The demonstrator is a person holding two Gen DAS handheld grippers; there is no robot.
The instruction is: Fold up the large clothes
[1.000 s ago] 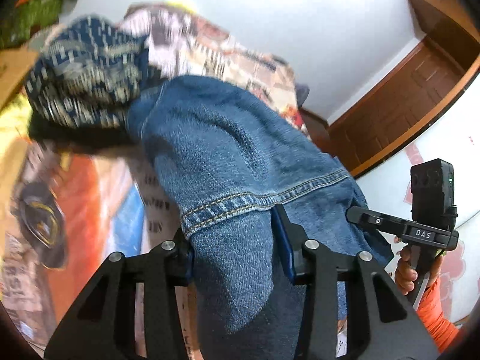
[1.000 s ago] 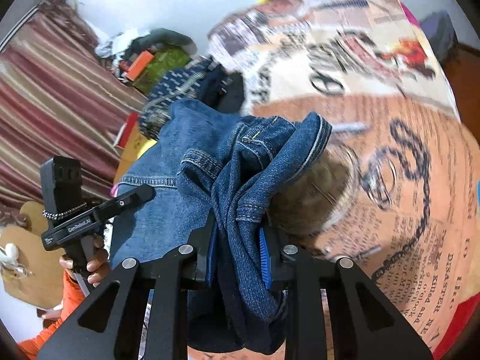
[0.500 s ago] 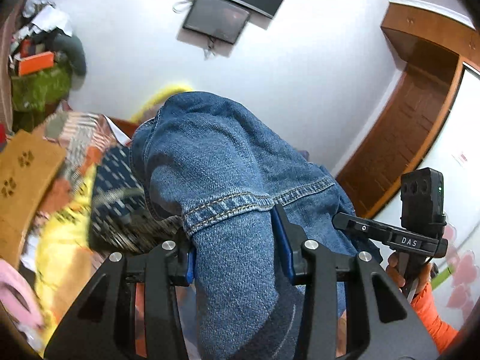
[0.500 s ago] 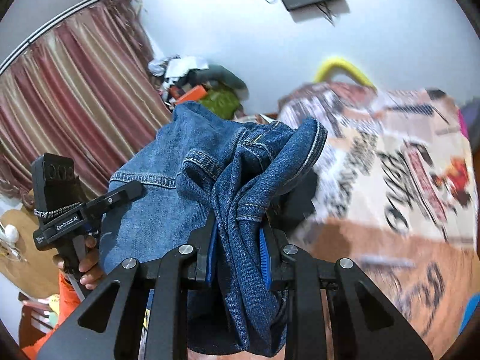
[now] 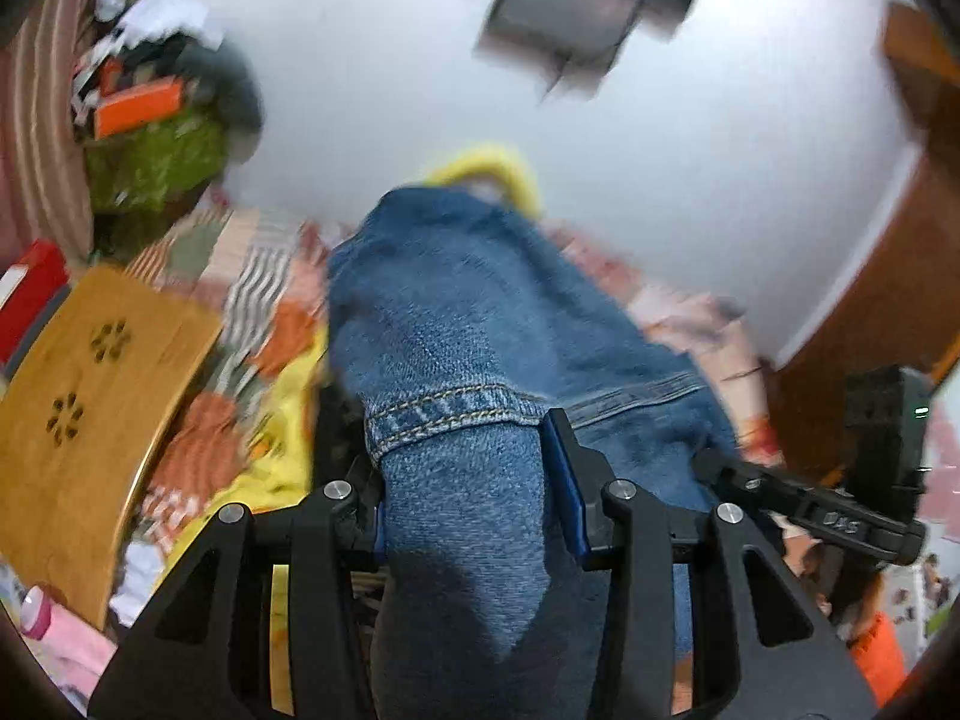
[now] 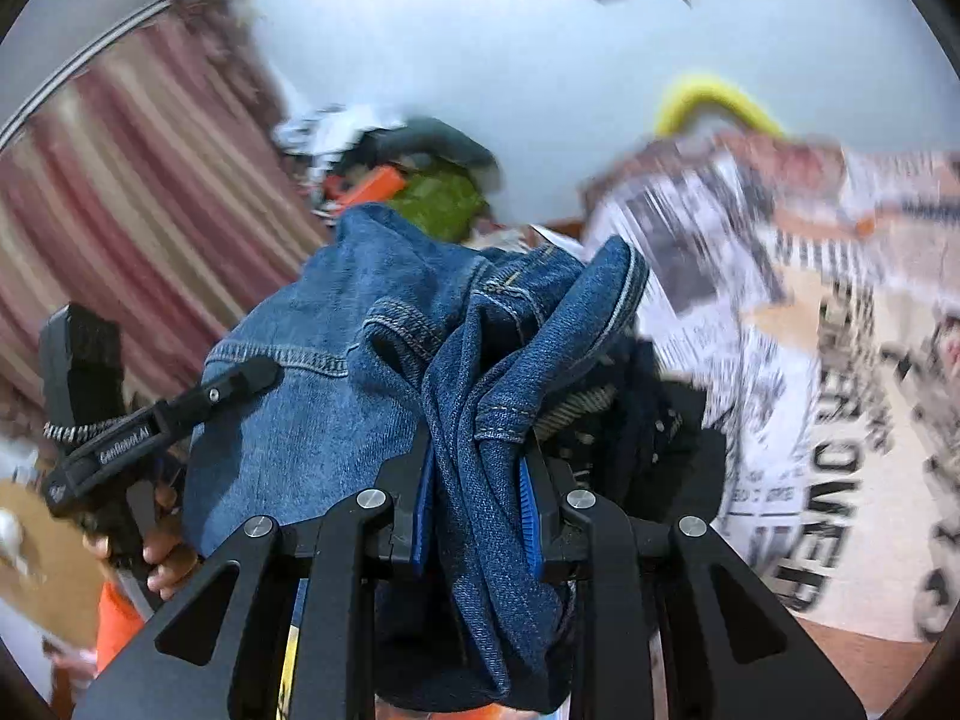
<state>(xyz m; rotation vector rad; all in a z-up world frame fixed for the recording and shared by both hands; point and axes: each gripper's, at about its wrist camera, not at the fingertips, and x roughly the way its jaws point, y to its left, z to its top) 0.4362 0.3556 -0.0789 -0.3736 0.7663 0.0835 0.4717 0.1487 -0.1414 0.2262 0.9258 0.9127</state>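
Observation:
A pair of blue jeans (image 5: 480,324) is held up between both grippers above the bed. My left gripper (image 5: 474,480) is shut on a hemmed edge of the denim, which drapes over and down between its fingers. My right gripper (image 6: 480,480) is shut on a bunched fold of the jeans (image 6: 336,372) with waistband seams showing. The right gripper also shows at the right of the left wrist view (image 5: 840,510), and the left gripper shows at the left of the right wrist view (image 6: 120,432). Both views are motion-blurred.
The bed carries a newspaper-print sheet (image 6: 810,420) and a dark patterned garment (image 6: 648,420) under the jeans. A wooden lap table (image 5: 84,420) leans at the left. A cluttered pile (image 5: 150,138), striped curtain (image 6: 120,180), wall TV (image 5: 570,0) and wooden door (image 5: 870,330) surround.
Both grippers lifted the jeans and tilted up toward the wall, then began tipping back down toward the bed. Both grips on the denim are unchanged.

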